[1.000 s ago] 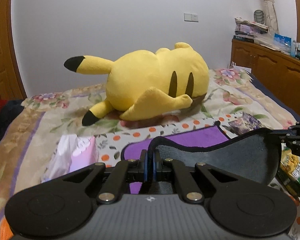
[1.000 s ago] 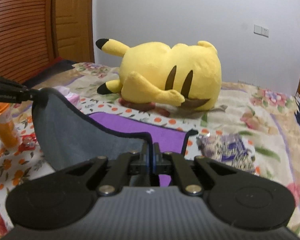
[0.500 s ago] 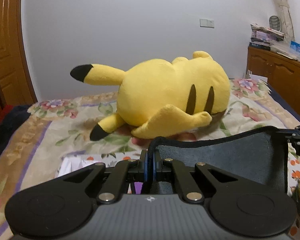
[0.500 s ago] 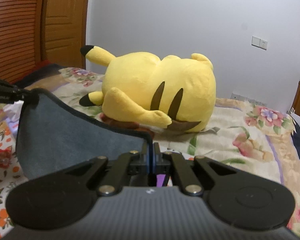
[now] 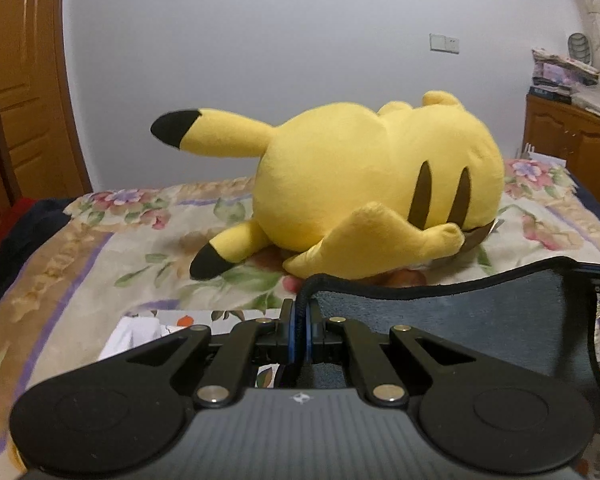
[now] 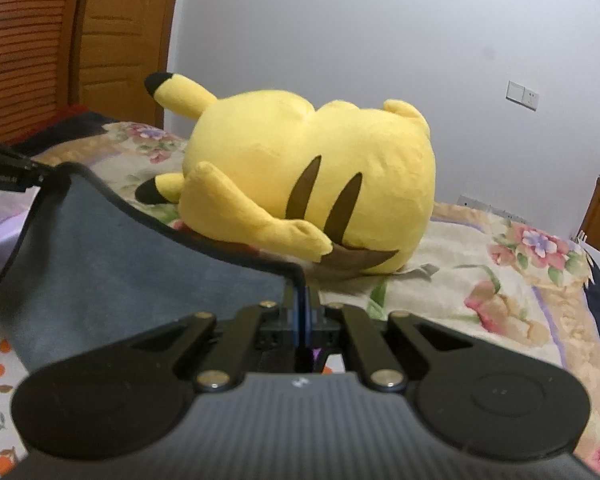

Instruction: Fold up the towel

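Towel, a grey terry cloth with a dark bound edge [image 5: 440,320], hangs stretched in the air between two tongs: the left tongs [image 5: 299,316] are clamped shut on one corner, and the right tongs [image 6: 303,312] are pinched on the other corner. Over the last second both pairs have risen and moved forward; the purple side of the cloth that showed lying on the bed then is now almost gone from view, leaving only a purple sliver under the right tongs. I judge the held edge is being carried over toward the far edge, so the first fold is midway. Beyond the cloth lies one large yellow plush toy with black-tipped ears [image 5: 372,184] on the one floral bedspread [image 5: 100,248]. One white tissue pack [image 5: 134,334] peeks out beside the left tongs.
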Demonstrator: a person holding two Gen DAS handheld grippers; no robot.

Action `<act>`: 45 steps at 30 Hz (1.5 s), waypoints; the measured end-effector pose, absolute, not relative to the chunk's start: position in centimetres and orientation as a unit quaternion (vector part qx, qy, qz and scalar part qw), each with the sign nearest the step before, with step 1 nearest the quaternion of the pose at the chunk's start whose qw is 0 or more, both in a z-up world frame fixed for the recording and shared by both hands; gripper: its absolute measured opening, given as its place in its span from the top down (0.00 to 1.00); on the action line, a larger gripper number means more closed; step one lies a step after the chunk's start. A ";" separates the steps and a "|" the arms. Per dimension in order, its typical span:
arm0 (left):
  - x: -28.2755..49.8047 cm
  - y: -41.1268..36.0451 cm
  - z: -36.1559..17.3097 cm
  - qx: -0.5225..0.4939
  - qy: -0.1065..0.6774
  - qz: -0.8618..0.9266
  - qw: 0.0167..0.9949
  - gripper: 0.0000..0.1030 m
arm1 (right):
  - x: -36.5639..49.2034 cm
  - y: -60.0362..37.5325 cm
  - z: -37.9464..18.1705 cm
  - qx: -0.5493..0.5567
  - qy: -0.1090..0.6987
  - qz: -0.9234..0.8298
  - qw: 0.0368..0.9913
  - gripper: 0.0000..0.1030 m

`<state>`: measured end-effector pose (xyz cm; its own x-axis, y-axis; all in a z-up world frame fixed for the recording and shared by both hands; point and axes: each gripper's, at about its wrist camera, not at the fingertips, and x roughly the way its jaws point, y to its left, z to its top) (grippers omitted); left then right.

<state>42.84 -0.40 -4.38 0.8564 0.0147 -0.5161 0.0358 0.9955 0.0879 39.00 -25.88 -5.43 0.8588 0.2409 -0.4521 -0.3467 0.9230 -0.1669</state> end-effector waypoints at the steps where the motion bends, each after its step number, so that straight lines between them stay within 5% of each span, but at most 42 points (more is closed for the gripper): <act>1: 43.0 -0.5 -4.8 0.049 0.269 -0.003 0.962 0.92 | 39.2 -25.7 -5.7 -0.126 0.219 0.151 0.956 0.97; 18: 45.2 -1.5 -8.5 0.066 0.292 0.009 0.954 0.84 | 41.0 -24.4 -8.9 -0.132 0.264 0.134 0.946 0.95; 21: 44.8 -1.8 -8.5 0.064 0.296 0.008 0.953 0.74 | 40.4 -24.5 -8.8 -0.128 0.264 0.135 0.946 0.80; 23: 44.4 -1.9 -8.3 0.059 0.297 0.004 0.953 0.61 | 40.0 -24.5 -8.7 -0.125 0.264 0.136 0.947 0.57; 36: 40.7 -3.3 -5.8 0.050 0.303 -0.010 0.952 0.39 | 35.6 -25.3 -5.1 -0.051 0.270 0.153 0.949 0.55; 42: 38.2 -4.0 -3.4 0.054 0.297 -0.012 0.953 0.26 | 32.5 -26.2 -2.7 -0.031 0.260 0.146 0.954 0.48; 45: 36.7 -4.5 -1.9 0.058 0.291 -0.017 0.955 0.19 | 31.1 -26.9 -1.6 -0.018 0.254 0.140 0.957 0.34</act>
<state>36.72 -4.51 -1.87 0.8306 0.0020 -0.5568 0.0659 0.9926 0.1019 31.06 -26.88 -1.58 0.8318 0.2578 -0.4916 -0.2766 0.9603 0.0356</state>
